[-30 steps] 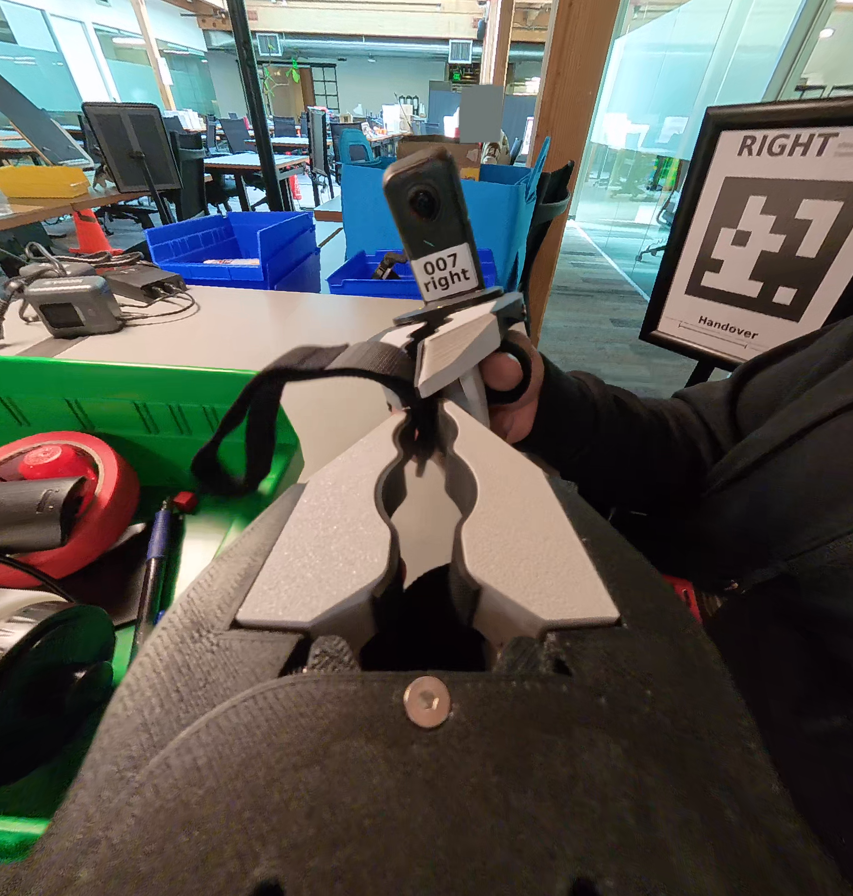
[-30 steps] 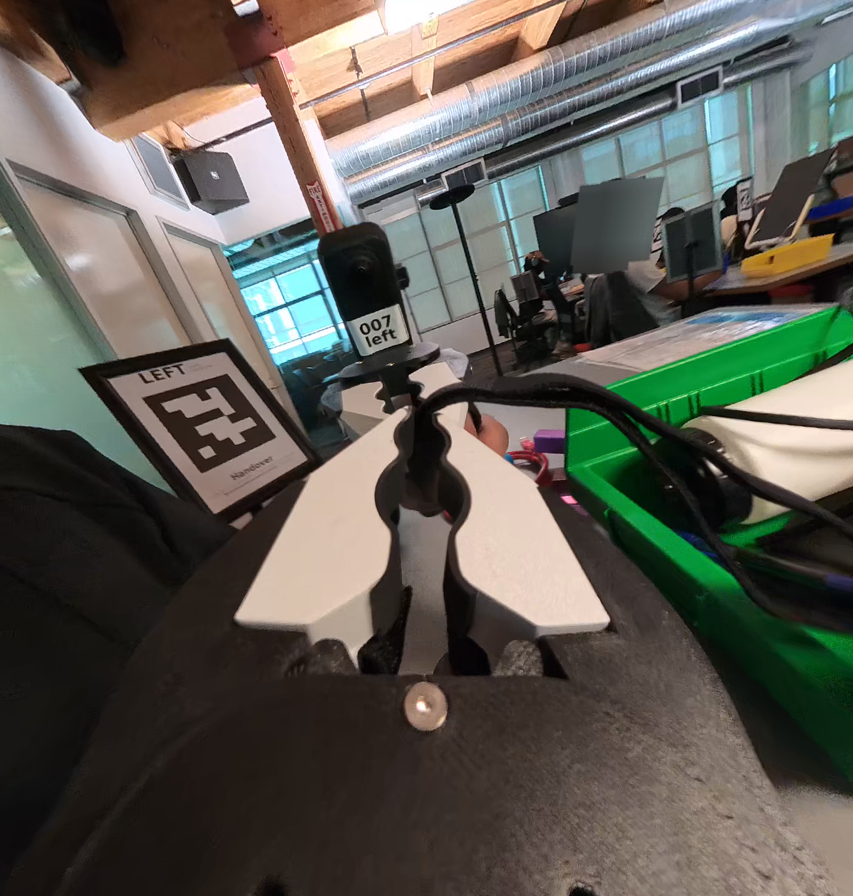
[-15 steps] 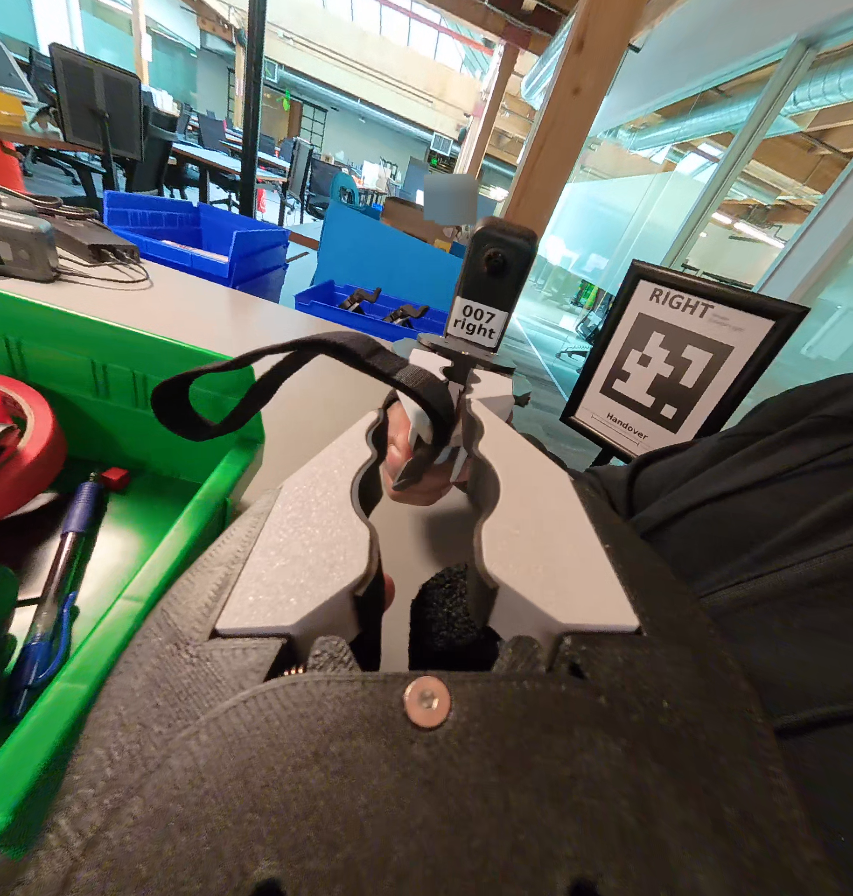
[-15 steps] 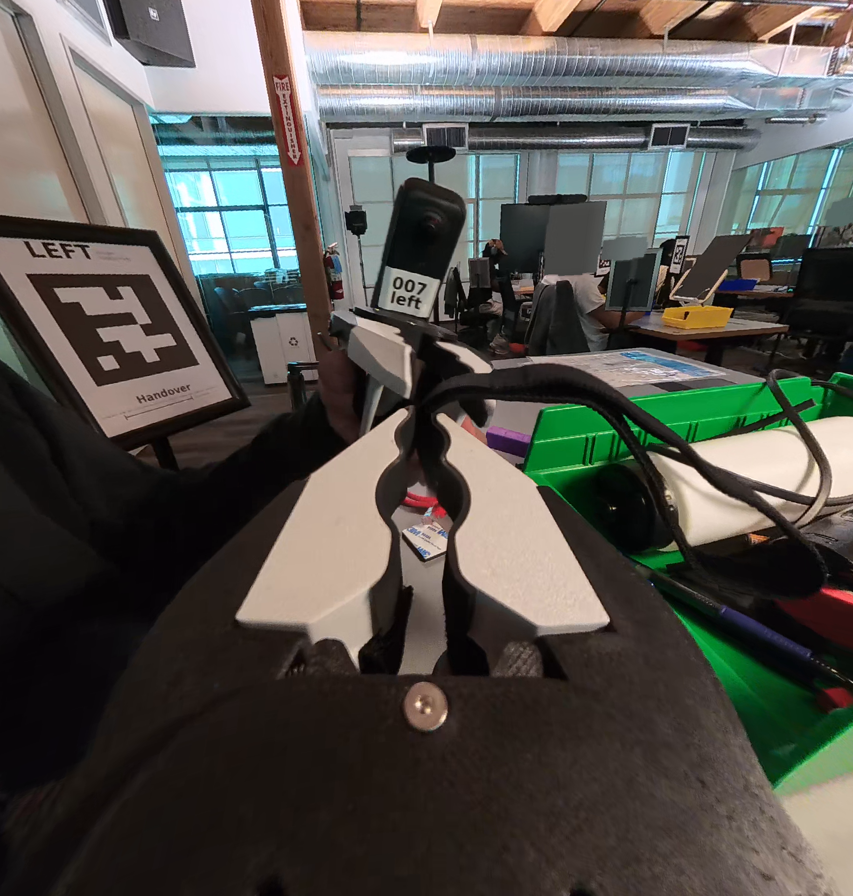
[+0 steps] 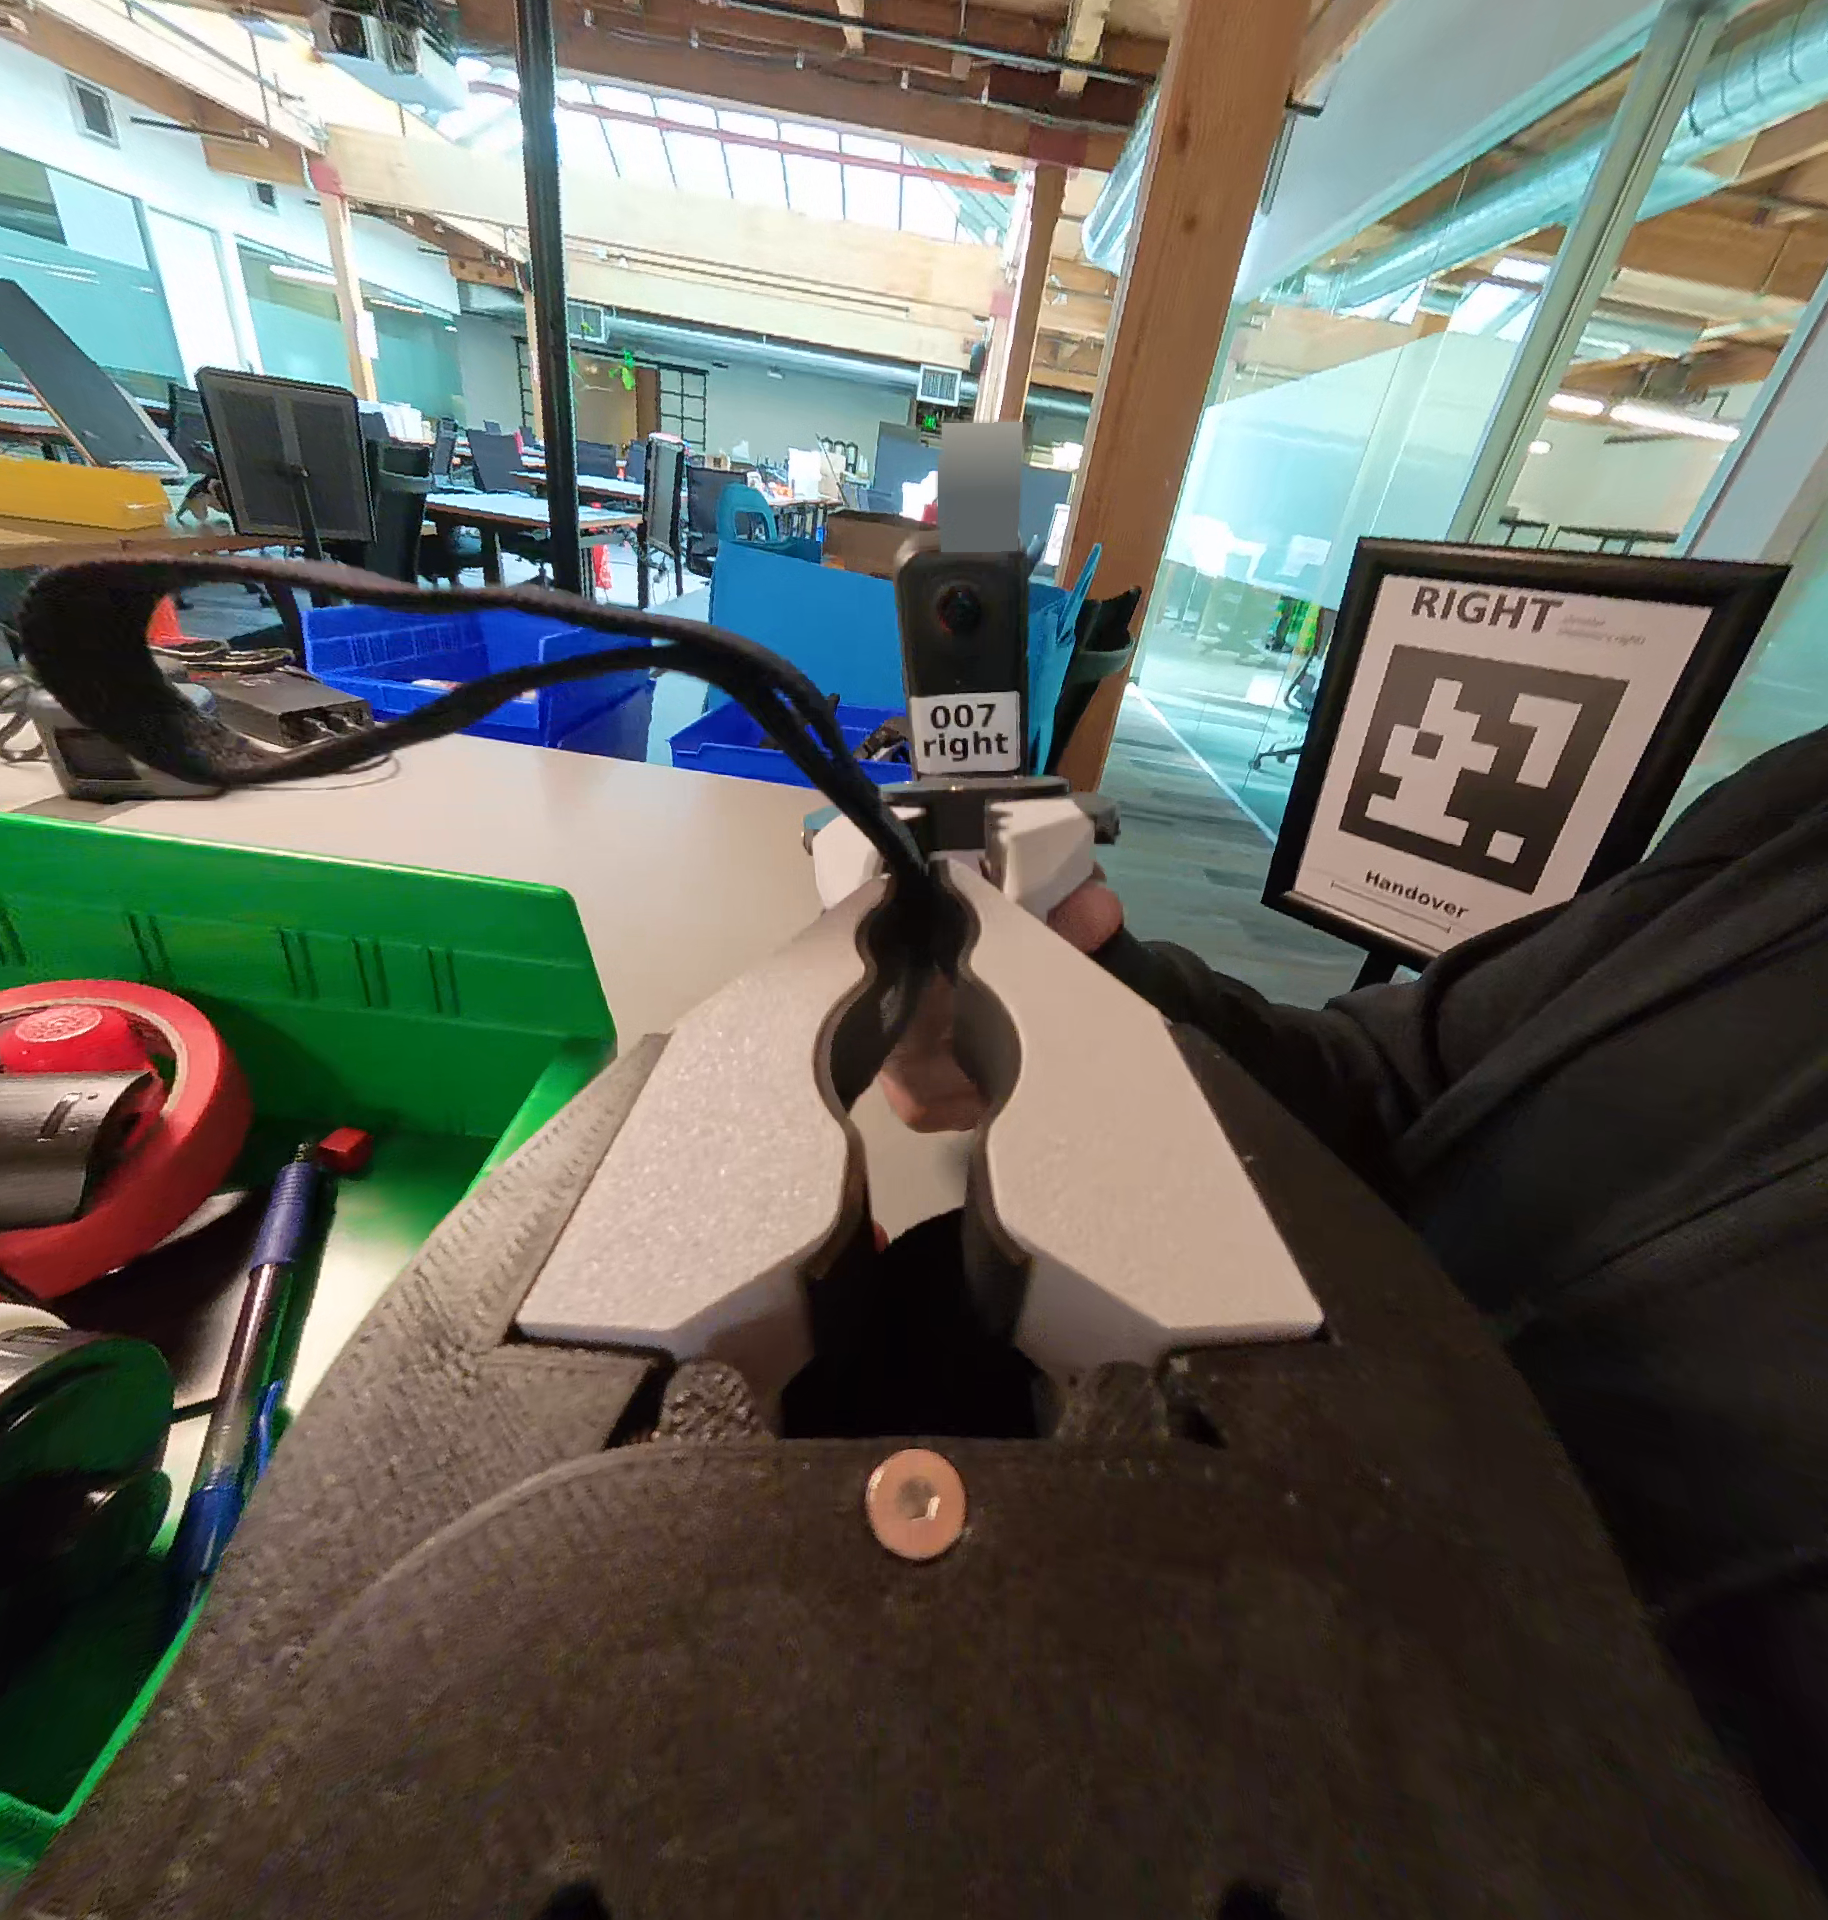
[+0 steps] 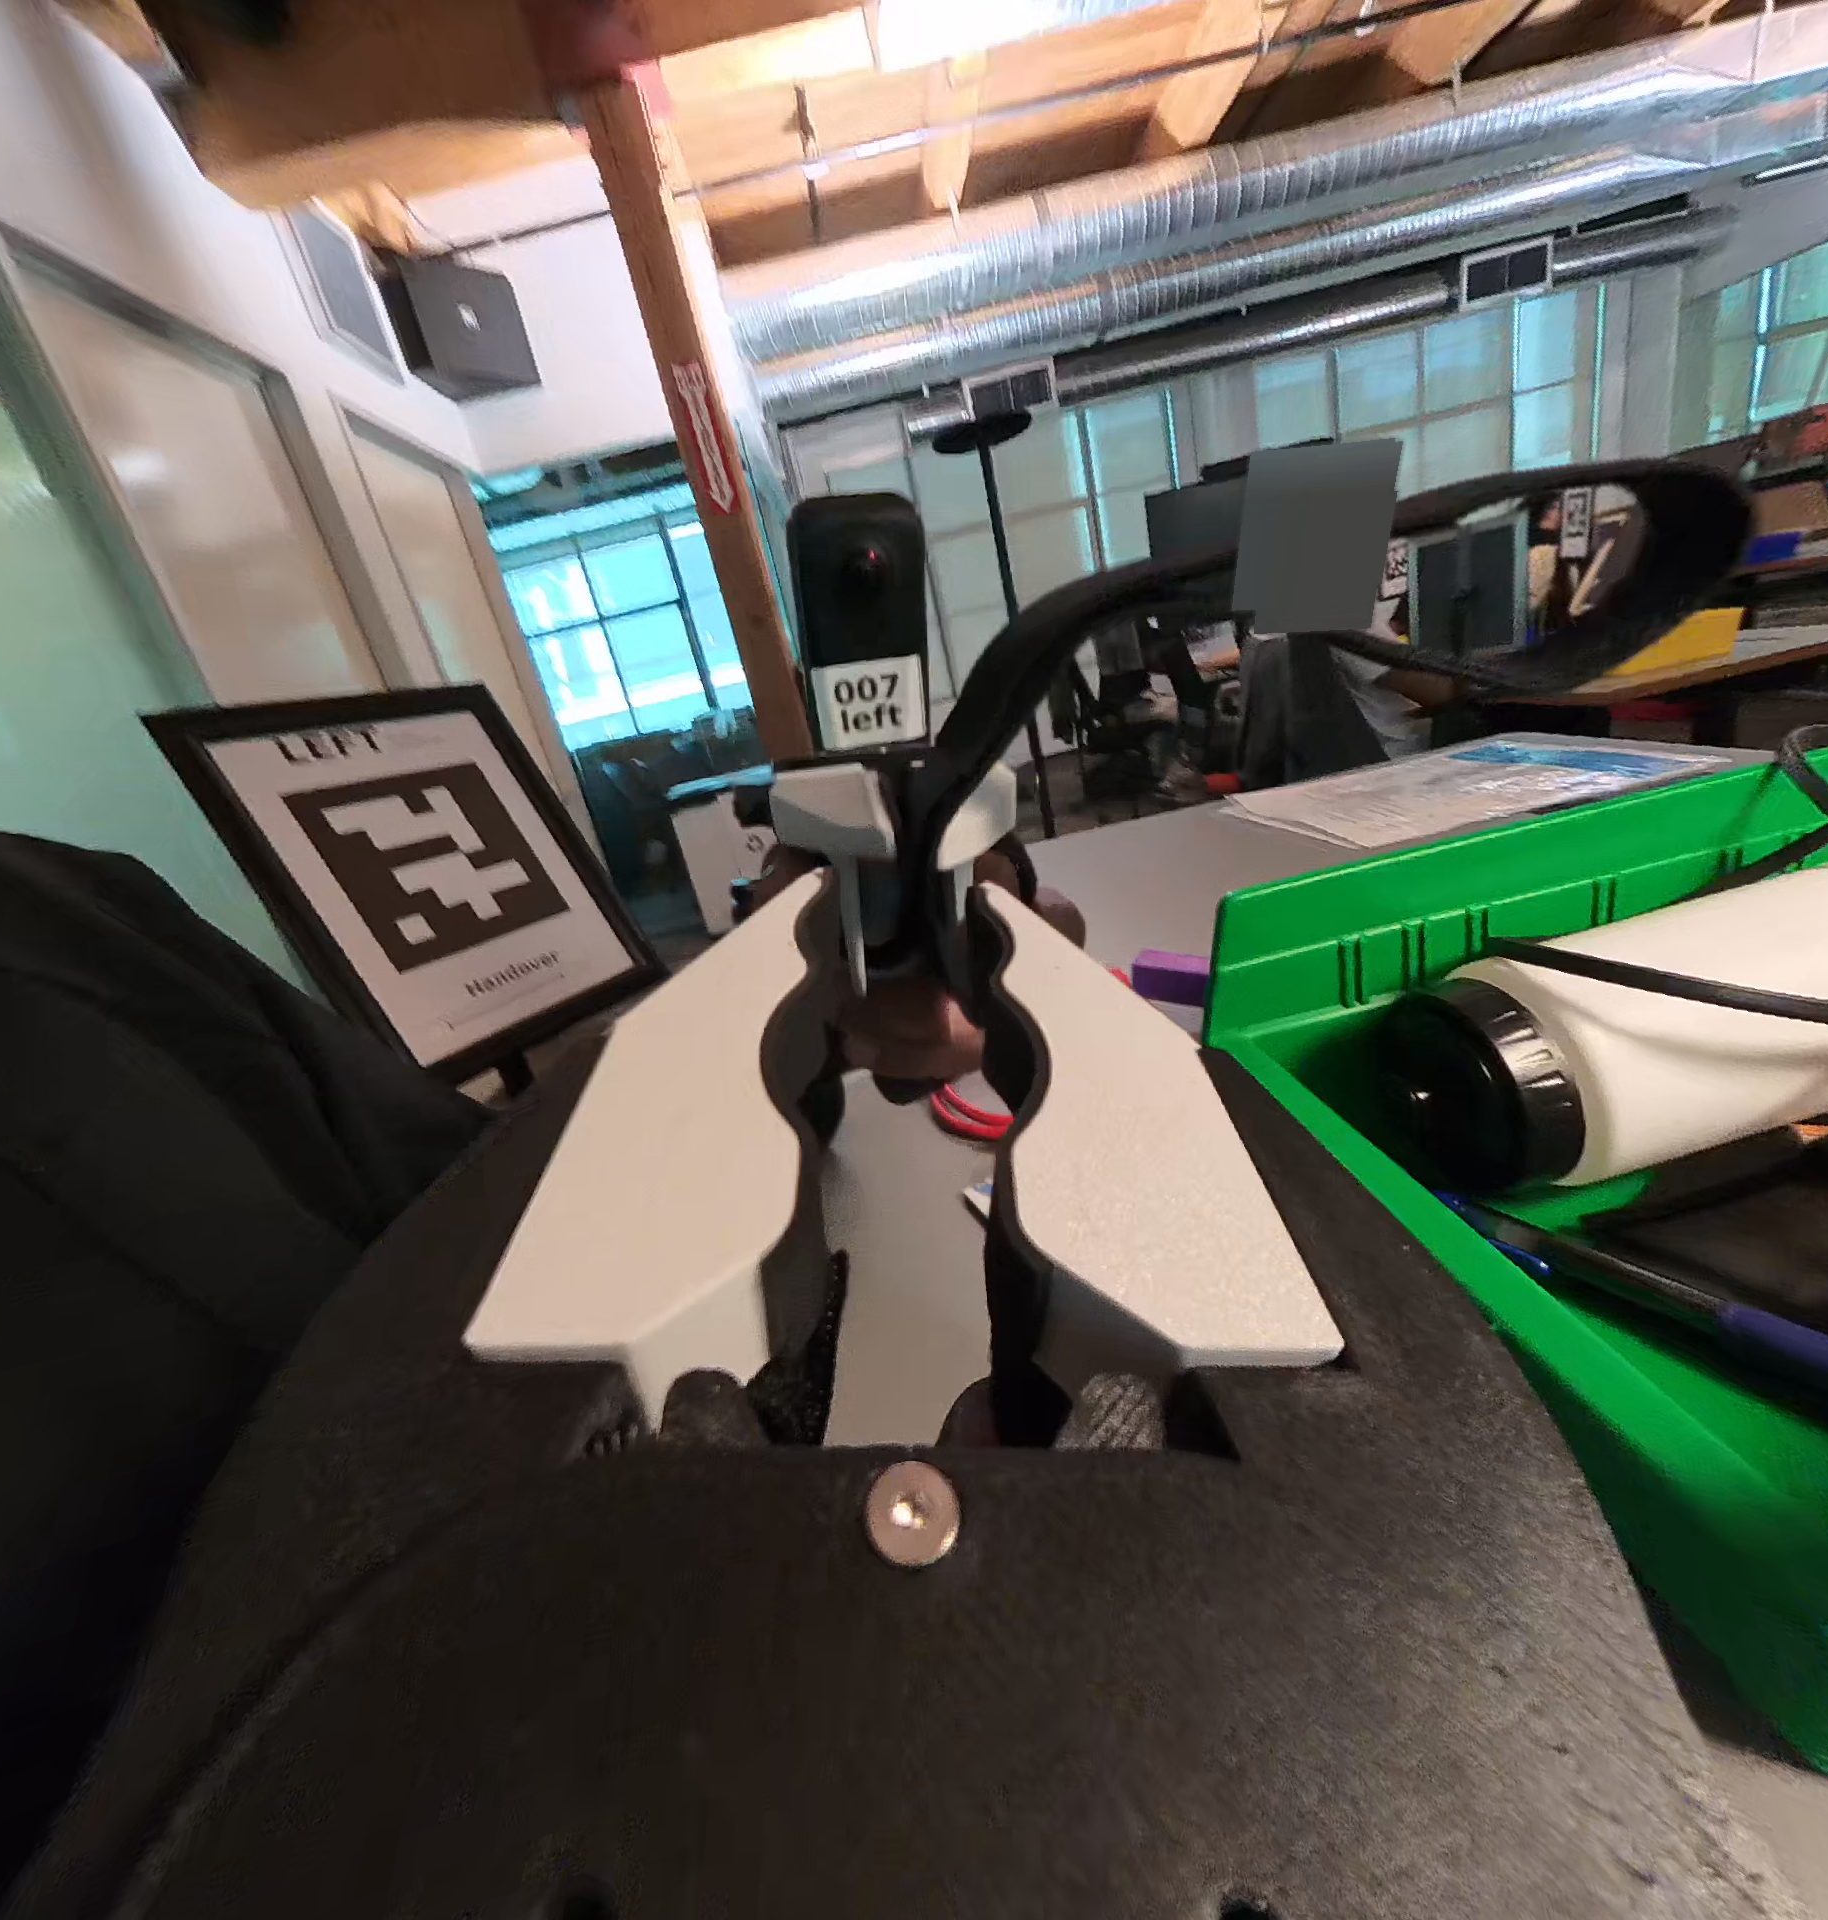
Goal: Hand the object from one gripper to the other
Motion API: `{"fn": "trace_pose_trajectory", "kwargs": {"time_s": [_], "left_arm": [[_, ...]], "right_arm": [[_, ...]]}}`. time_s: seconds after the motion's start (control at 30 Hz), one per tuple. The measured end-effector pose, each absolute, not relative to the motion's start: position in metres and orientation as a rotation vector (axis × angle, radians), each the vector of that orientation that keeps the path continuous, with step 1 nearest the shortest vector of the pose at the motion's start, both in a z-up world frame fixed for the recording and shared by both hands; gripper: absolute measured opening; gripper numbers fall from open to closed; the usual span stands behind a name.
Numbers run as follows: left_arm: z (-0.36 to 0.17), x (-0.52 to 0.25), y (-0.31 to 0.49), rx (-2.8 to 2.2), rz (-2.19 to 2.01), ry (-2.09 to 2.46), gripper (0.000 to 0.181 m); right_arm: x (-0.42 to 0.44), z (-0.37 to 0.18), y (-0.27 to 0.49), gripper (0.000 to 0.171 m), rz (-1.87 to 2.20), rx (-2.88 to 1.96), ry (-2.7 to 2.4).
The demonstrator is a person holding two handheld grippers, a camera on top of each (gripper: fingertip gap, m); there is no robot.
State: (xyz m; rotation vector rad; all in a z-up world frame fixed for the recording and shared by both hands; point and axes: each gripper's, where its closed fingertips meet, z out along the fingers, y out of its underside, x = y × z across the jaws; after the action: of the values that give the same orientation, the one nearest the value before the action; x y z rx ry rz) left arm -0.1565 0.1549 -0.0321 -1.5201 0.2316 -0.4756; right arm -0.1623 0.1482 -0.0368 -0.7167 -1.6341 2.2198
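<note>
Black strap [image 5: 390, 686] pinched at my left gripper [image 5: 918, 914], with my right gripper [image 6: 894, 914] spread wide just in front of it.

From the left wrist view my pale, wavy-edged fingers [image 5: 1086, 1091] meet at the tips on the woven strap, whose flat loop arcs out over the green bin [image 5: 266, 935]; the strap's lower end is hidden between the fingers. From the right wrist view my own fingers [image 6: 671, 1122] stand well apart and hold nothing, though motion blur softens that view. The strap [image 6: 1575, 582] runs off past a mosaic patch, and the red tape roll [image 5: 131, 1132] is cut off by the edge.
</note>
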Motion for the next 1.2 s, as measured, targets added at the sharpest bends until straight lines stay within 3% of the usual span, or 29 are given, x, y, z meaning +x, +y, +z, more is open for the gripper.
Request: {"fn": "trace_pose_trajectory", "kwargs": {"time_s": [0.2,0.33,0.53,0.63,0.73,0.8,1.0,1.13,1.2], "left_arm": [[-0.045,-0.146,0.158,-1.587,-0.437,0.309,0.004],[-0.052,-0.147,0.161,-1.622,-0.401,0.308,0.005],[-0.046,-0.160,0.159,-1.606,-0.390,0.227,0.031],[-0.040,-0.158,0.156,-1.570,-0.427,0.227,0.033],[-0.040,-0.155,0.158,-1.571,-0.440,0.233,0.029],[-0.041,-0.154,0.159,-1.566,-0.427,0.241,0.008],[-0.038,-0.158,0.157,-1.551,-0.433,0.229,0.006],[-0.044,-0.150,0.157,-1.582,-0.430,0.279,0.006],[-0.050,-0.146,0.159,-1.611,-0.419,0.304,0.006]], "right_arm": [[-0.163,-0.034,0.151,0.024,2.277,-0.749,-1.604],[-0.166,-0.036,0.153,0.007,2.222,-0.747,-1.603],[-0.168,-0.036,0.157,0.005,2.162,-0.736,-1.580],[-0.167,-0.041,0.149,0.005,2.118,-0.709,-1.639],[-0.167,-0.049,0.142,0.005,2.049,-0.686,-1.700],[-0.168,-0.051,0.141,0.006,2.031,-0.688,-1.709],[-0.168,-0.041,0.150,0.026,2.120,-0.726,-1.629],[-0.165,-0.033,0.152,0.026,2.215,-0.732,-1.585],[-0.163,-0.030,0.154,0.014,2.233,-0.723,-1.565]]}}
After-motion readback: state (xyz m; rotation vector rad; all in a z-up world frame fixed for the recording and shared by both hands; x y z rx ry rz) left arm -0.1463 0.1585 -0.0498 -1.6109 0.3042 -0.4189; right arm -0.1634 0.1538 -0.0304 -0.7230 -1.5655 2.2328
